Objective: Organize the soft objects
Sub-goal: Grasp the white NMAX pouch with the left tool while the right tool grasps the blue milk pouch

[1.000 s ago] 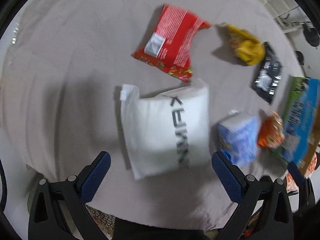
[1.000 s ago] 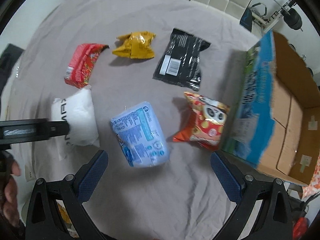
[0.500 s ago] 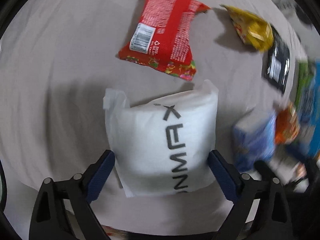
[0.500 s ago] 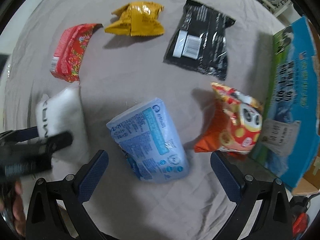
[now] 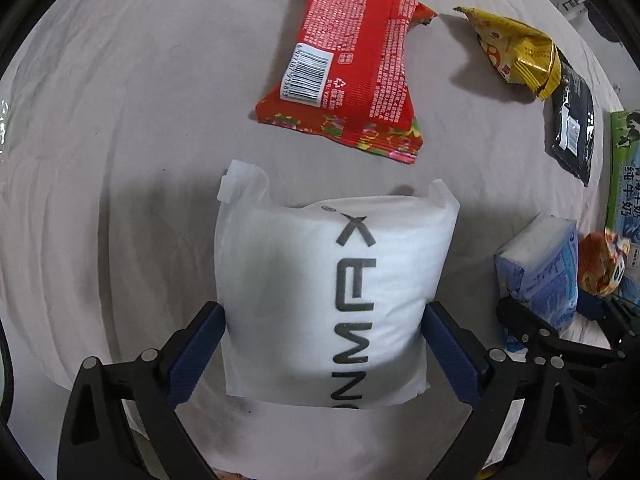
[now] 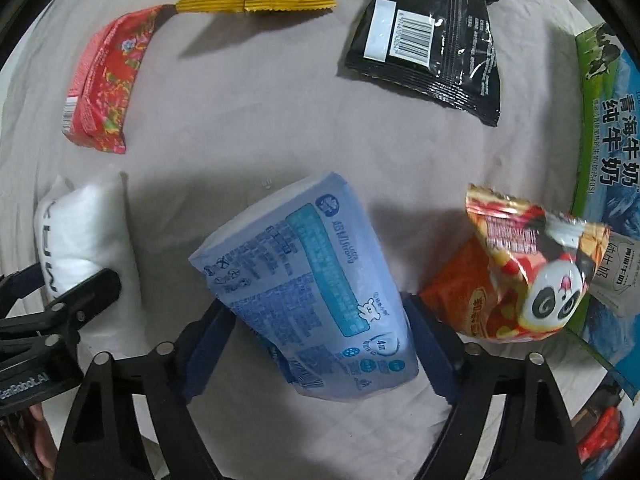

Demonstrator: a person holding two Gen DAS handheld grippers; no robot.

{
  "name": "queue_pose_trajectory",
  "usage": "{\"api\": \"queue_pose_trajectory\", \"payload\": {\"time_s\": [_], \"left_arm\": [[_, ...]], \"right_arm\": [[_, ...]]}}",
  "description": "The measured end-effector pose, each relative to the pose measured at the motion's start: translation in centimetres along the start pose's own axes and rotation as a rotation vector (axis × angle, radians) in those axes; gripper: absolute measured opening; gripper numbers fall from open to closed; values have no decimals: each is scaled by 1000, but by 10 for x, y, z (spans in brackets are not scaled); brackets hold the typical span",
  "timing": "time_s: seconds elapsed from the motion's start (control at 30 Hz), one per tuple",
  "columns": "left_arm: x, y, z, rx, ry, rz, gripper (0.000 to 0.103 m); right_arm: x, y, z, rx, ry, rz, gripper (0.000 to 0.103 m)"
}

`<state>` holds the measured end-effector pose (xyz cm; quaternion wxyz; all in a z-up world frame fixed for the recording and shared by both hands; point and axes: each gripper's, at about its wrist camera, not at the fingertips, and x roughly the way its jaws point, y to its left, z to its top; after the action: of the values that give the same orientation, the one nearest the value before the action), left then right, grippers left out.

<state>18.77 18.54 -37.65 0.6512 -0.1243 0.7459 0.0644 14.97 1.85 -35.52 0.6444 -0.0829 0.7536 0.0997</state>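
A white soft pack with black letters [image 5: 320, 292] lies on the grey cloth. My left gripper [image 5: 322, 340] is open and straddles it, one blue pad against each side. A light blue tissue pack [image 6: 308, 292] lies between the pads of my right gripper [image 6: 320, 340], which is open and close around it. The white pack also shows at the left of the right wrist view [image 6: 84, 248], with the left gripper's finger on it. The blue pack shows at the right of the left wrist view [image 5: 540, 276].
On the cloth lie a red snack bag [image 5: 352, 68], a yellow bag [image 5: 516, 52], a black bag [image 6: 432, 36] and an orange panda bag [image 6: 524, 280]. A blue and green cardboard box [image 6: 608, 152] stands at the right, touching the panda bag.
Both grippers have moved down and forward. The left one now straddles the white pack, the right one now straddles the blue pack. The packs have not moved.
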Motion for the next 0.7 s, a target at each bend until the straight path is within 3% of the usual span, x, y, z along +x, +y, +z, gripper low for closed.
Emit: {"api": "queue_pose_trajectory", "payload": {"time_s": [0.13, 0.47, 0.7], "left_arm": [[-6, 5, -10, 4, -23, -5, 97], [-50, 14, -40, 29, -92, 8, 73], [-83, 14, -57, 25, -115, -21, 68]], "right_arm": [[8, 5, -2, 6, 0, -23, 74], [5, 3, -7, 18, -8, -27, 47], [-2, -3, -22, 47, -18, 18, 44]]}}
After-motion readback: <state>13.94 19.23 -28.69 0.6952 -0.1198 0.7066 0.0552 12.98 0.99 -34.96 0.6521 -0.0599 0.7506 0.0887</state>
